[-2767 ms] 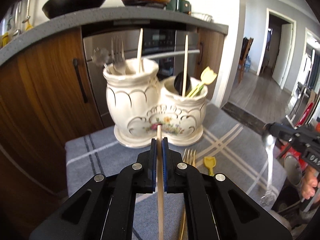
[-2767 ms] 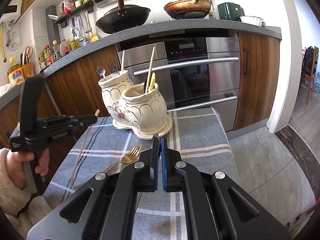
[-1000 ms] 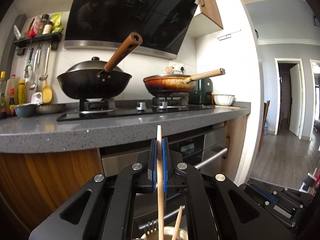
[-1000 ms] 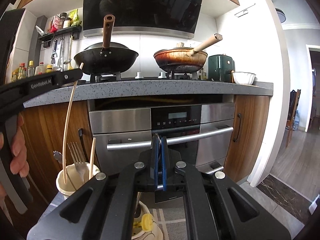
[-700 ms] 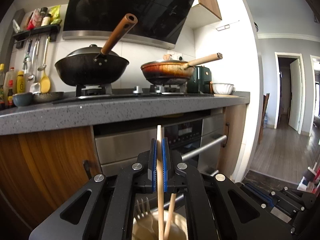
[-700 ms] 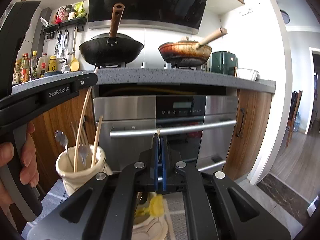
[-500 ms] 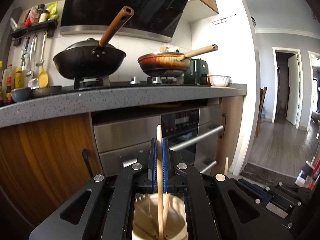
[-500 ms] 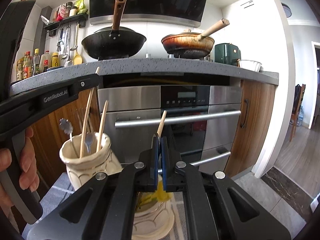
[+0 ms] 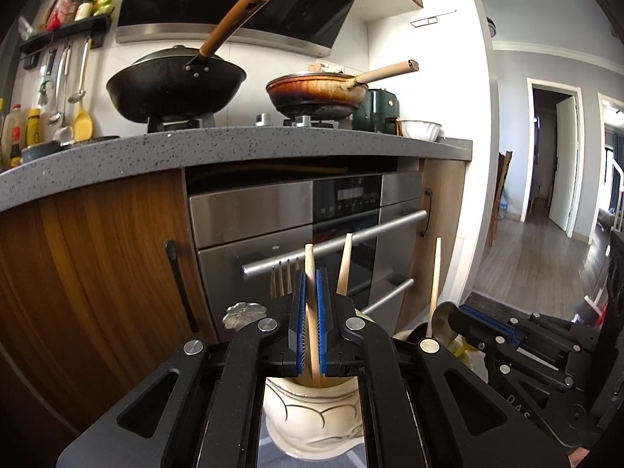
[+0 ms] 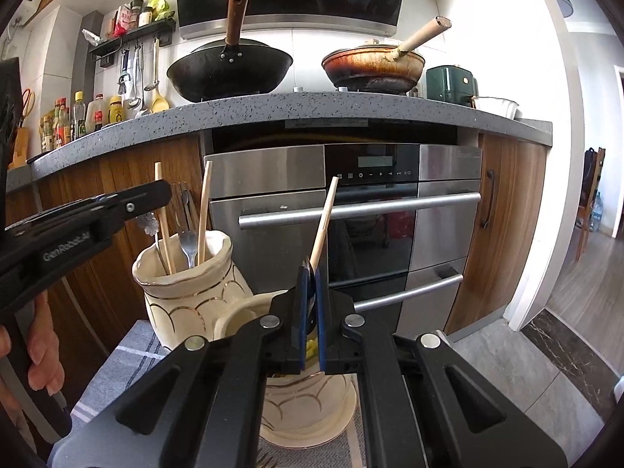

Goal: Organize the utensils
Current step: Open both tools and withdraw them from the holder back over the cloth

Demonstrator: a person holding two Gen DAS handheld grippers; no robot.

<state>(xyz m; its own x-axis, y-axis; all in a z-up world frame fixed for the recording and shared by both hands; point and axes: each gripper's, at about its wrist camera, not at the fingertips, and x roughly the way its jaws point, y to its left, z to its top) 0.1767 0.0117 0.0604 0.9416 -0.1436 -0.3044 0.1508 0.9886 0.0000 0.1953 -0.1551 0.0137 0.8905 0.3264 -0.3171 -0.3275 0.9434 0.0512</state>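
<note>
Lowering the left gripper (image 9: 309, 286) has paid off. Moments ago you were carrying the pale wooden chopstick (image 9: 309, 257) above the checked grey cloth (image 10: 113, 366); now its lower end sits inside the left pot of the cream ceramic twin-pot holder with gold scallop lines (image 10: 187, 292). It stands there beside a second wooden chopstick (image 10: 203, 210) and a silver fork (image 10: 188, 241).

Your left claw looks pressed onto that chopstick, blue pads (image 9: 300, 312) against its sides and the stick leaning slightly between them. The placement is therefore made but not let go. Spread the jaws next, then lift straight up so the pads do not drag the stick back out.

Your right gripper (image 10: 310, 279) has also come down. It was further back from the holder, and it now hangs directly over the right pot, where a third chopstick (image 10: 323, 218) leans and something yellow shows below. Its jaws are nearly closed. From the left camera they pinch the handle of a shiny metal spoon (image 9: 444, 321), whose bowl sticks out past the tips. That spoon looks like your next drop, probably into this right pot.

Another gold-toned fork seems to lie on the cloth at the near edge, barely visible. Some sorting is likely left after these two pieces.
</note>
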